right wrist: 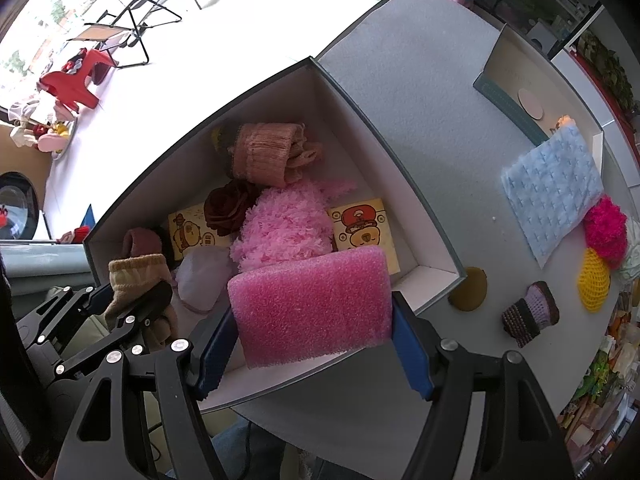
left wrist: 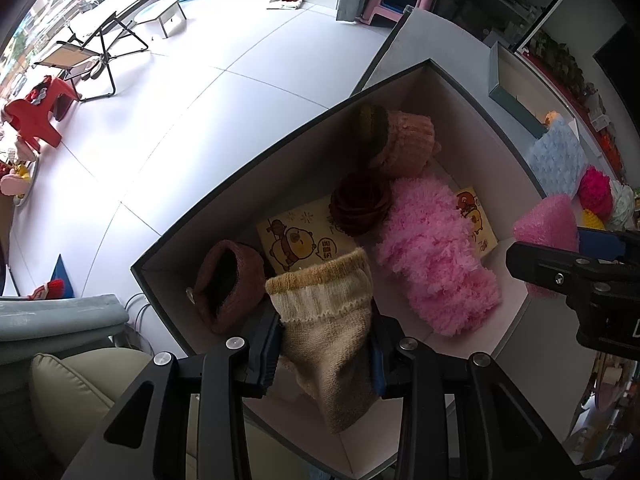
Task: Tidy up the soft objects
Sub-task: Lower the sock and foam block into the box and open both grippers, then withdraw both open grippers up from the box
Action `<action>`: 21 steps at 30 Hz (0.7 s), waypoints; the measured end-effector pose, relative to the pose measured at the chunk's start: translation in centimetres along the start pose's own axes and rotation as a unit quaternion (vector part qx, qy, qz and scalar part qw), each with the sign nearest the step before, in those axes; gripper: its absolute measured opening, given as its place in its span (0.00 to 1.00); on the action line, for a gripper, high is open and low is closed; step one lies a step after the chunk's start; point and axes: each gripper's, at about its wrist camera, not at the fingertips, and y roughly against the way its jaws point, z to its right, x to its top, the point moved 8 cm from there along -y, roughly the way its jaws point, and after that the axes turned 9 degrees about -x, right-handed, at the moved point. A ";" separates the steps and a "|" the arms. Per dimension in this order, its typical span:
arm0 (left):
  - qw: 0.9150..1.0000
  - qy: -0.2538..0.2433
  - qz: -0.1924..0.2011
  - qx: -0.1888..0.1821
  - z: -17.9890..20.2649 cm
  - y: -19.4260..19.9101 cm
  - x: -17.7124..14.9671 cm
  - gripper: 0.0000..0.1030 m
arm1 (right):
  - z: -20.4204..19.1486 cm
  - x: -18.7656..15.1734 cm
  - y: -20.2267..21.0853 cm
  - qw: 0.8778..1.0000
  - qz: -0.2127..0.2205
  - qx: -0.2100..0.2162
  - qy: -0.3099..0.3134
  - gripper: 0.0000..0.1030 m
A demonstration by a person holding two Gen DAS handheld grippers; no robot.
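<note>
My left gripper (left wrist: 326,354) is shut on a beige knit sock (left wrist: 328,320), which hangs over the near left corner of the open grey box (left wrist: 248,176). The same sock (right wrist: 136,280) shows at the left of the right wrist view. My right gripper (right wrist: 316,344) is shut on a pink foam pad (right wrist: 312,304), held above the box's near side (right wrist: 436,268). Inside lie a fluffy pink item (left wrist: 432,248), a dark red fabric rose (left wrist: 360,204), a peach knit sock (left wrist: 404,144) and a maroon knit piece (left wrist: 228,280).
On the grey table (right wrist: 420,100) to the right lie a blue textured cloth (right wrist: 556,196), a magenta pom-pom (right wrist: 606,232), a yellow net (right wrist: 596,280), a purple striped knit piece (right wrist: 530,312) and a box lid (right wrist: 520,80). A cushion (left wrist: 72,396) is at lower left.
</note>
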 end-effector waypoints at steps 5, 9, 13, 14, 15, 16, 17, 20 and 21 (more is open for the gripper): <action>1.000 -0.002 0.002 -0.022 0.5 0.1 -0.1 0.42 | 0.1 -0.1 -0.2 1.000 -0.001 0.003 -0.002 0.73; 0.999 0.004 0.024 -0.028 0.7 1.2 0.0 1.00 | 0.4 -0.3 -0.3 1.000 -0.004 0.022 -0.013 0.79; 1.000 0.004 0.022 -0.014 0.4 1.5 0.0 1.00 | 1.2 -0.7 -0.2 0.999 0.002 0.024 -0.028 0.97; 1.000 0.007 0.025 -0.007 0.1 1.7 -0.1 1.00 | 1.4 -0.9 -0.1 0.999 0.005 0.026 -0.030 1.00; 0.999 0.010 0.031 -0.004 -0.1 2.1 0.0 1.00 | 1.6 -1.0 0.1 0.999 0.010 0.027 -0.034 1.00; 0.999 0.011 0.039 -0.004 -0.3 2.5 0.0 1.00 | 1.7 -1.0 0.4 0.999 0.014 0.027 -0.035 1.00; 0.998 0.012 0.056 -0.007 -0.3 3.5 0.2 1.00 | 1.8 -1.1 0.6 0.999 0.018 0.028 -0.035 1.00; 0.993 0.008 0.113 -0.015 -0.3 6.5 1.0 1.00 | 2.1 -1.3 1.6 0.998 0.032 0.028 -0.040 1.00; 0.991 0.003 0.135 -0.021 -0.1 8.0 1.3 1.00 | 2.2 -1.4 1.9 0.998 0.037 0.030 -0.042 1.00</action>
